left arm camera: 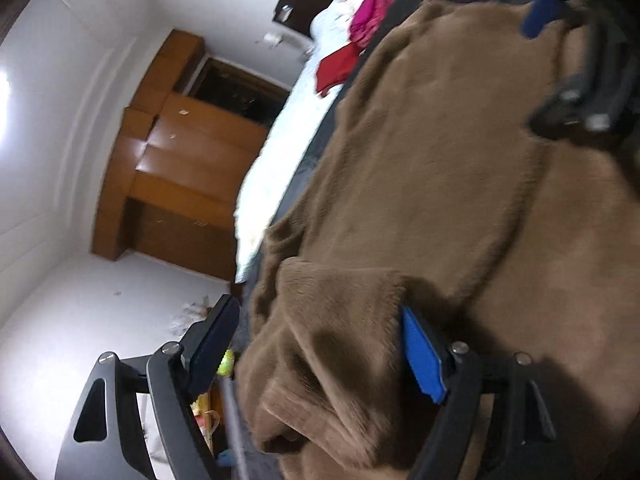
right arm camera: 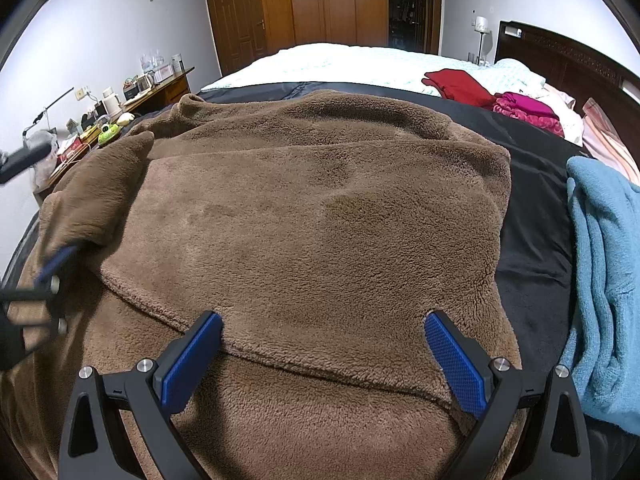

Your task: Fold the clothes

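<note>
A brown fleece garment (right arm camera: 320, 200) lies spread over the bed with one side folded across its body. My right gripper (right arm camera: 324, 340) hovers open just over the folded edge near the hem, with fabric below its blue pads (right arm camera: 196, 356) and nothing pinched. My left gripper (left arm camera: 320, 340) is rolled on its side at the garment's left edge. Its jaws stand wide, with the bunched sleeve (left arm camera: 320, 360) lying loosely between them. One blue pad (left arm camera: 420, 356) rests against the fleece. The same left gripper (right arm camera: 60, 200) shows blurred in the right wrist view. The right gripper (left arm camera: 560, 60) shows blurred in the left wrist view.
A dark cover (right arm camera: 532, 220) lies under the garment, with a white quilt (right arm camera: 340, 60) beyond. A blue fleece (right arm camera: 600, 260) lies at the right; red (right arm camera: 456, 84) and magenta (right arm camera: 524, 108) clothes lie near the headboard. A cluttered desk (right arm camera: 160, 88) stands left of the bed.
</note>
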Demonstrator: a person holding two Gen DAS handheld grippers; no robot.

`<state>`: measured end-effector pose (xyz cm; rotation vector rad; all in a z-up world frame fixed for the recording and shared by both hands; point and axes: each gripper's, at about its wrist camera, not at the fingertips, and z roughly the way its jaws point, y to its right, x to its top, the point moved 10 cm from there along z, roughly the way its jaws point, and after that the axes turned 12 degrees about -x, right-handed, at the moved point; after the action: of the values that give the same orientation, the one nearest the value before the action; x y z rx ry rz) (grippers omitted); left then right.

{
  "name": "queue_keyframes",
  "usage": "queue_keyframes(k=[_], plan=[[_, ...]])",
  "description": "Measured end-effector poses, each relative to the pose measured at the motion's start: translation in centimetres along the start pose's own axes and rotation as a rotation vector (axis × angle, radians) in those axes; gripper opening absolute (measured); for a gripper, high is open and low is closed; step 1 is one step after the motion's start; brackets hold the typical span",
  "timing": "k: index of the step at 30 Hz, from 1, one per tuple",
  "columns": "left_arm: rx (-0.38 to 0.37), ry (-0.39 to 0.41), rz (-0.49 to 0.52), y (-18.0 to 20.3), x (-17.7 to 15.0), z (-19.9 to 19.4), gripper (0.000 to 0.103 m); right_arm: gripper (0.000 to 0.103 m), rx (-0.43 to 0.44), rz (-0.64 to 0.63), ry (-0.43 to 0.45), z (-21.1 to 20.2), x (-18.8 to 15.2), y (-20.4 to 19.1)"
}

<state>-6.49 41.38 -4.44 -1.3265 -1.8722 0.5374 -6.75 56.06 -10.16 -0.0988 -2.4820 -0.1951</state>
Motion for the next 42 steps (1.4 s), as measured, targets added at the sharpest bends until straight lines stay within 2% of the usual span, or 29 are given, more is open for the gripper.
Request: queue_keyframes(k=[4, 6, 8, 11, 14, 17, 22, 26, 30, 34, 36, 42], plan=[[-0.147, 0.076, -0.038, 1.5, 0.2, -2.4, 0.082, 0.102, 0.0, -0.001, 0.0, 0.0, 0.0, 0.1], [-0.243, 0.111, -0.095, 1.7, 0.1, -3.8, 0.082, 0.102, 0.001, -0.001, 0.0, 0.0, 0.0, 0.1], [-0.307, 0.138, -0.177, 1.0, 0.0, -5.1, 0.082, 0.102, 0.001, -0.001, 0.0, 0.0, 0.0, 0.1], [-0.37, 0.171, -0.383, -2.8, -1.2, -6.2, 0.082, 0.102, -0.003, -0.004, -0.001, 0.0, 0.0, 0.0], [-0.432, 0.203, -0.618, -7.6, -3.4, -5.6, 0.082, 0.102, -0.011, -0.01, -0.002, 0.0, 0.0, -0.1], [-0.464, 0.201, -0.863, -12.0, -6.7, -3.3, 0.082, 0.102, -0.018, -0.015, -0.004, 0.1, -0.1, -0.2], [-0.555, 0.184, -1.118, -14.8, -10.0, 1.6, 0.082, 0.102, -0.029, -0.024, -0.006, 0.1, -0.1, -0.2], [-0.599, 0.171, -1.184, -14.2, -10.7, 4.5, 0.082, 0.102, -0.042, -0.025, -0.006, -0.4, -0.1, -0.2], [-0.656, 0.177, -1.229, -13.0, -11.5, 5.7, 0.083, 0.102, -0.01, -0.031, 0.031, -3.4, 0.7, -2.1], [-0.703, 0.152, -1.281, -12.2, -12.6, 7.4, 0.083, 0.102, 0.04, -0.19, 0.137, -8.1, 2.7, -8.7], [-0.723, 0.143, -1.3, -11.9, -13.1, 7.9, 0.083, 0.102, 0.059, -0.275, 0.162, -9.3, 3.1, -12.1], [-0.75, 0.139, -1.319, -11.3, -13.4, 8.2, 0.083, 0.102, 0.076, -0.495, 0.158, -8.6, 2.7, -21.0]])
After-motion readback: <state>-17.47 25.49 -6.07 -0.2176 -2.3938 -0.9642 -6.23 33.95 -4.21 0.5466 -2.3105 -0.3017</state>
